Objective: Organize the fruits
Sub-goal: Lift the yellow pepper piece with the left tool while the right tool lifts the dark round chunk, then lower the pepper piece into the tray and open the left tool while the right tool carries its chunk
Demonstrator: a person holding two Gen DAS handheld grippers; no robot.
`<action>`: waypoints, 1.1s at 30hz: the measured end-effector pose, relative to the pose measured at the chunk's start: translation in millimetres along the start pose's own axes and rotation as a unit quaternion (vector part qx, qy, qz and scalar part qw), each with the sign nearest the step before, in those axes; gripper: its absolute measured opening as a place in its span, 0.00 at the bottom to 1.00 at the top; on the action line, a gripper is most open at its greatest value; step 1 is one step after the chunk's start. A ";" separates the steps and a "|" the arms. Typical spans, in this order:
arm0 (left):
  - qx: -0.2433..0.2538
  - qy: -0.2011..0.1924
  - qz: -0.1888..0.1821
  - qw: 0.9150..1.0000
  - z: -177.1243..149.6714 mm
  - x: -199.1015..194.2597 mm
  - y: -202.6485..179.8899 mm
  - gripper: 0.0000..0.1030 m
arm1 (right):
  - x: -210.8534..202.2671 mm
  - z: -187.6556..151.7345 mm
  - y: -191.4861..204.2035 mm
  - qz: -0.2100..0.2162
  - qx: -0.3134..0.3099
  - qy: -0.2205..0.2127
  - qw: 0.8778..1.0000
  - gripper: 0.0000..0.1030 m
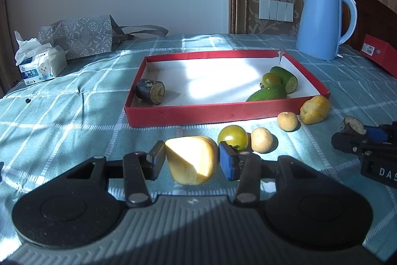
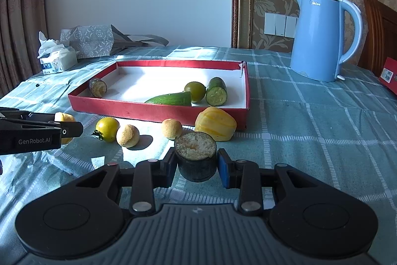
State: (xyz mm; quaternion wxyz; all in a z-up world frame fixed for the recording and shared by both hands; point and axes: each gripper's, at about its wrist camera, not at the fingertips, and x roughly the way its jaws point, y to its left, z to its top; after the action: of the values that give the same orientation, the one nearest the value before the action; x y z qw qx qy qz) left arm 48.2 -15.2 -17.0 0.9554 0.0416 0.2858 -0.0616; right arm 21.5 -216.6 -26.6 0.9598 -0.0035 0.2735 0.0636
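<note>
Now yellow chunk [image 1: 189, 163] clamped between left tool [image 1: 192, 160] pads.

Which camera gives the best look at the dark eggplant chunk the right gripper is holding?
The right wrist view: the eggplant chunk sits centered between the right gripper fingers, pale cut face showing. The left wrist view catches it only small at the right edge.

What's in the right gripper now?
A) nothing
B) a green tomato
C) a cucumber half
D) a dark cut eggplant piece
D: in the right wrist view the right gripper has its pads against a dark eggplant piece, pale cut face up; the cucumber halves lie in the red tray.
</note>
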 end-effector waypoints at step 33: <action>0.023 -0.004 0.048 0.999 119.0 110.5 1.9 0.41 | -12.6 -3.5 -7.4 0.004 0.015 -0.010 1.000 0.33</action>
State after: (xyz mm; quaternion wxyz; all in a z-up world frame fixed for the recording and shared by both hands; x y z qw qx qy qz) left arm 204.4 -37.3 21.3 0.9571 0.0767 0.2785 -0.0226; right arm 9.9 -225.6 -23.1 0.9620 0.0124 0.2653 0.0636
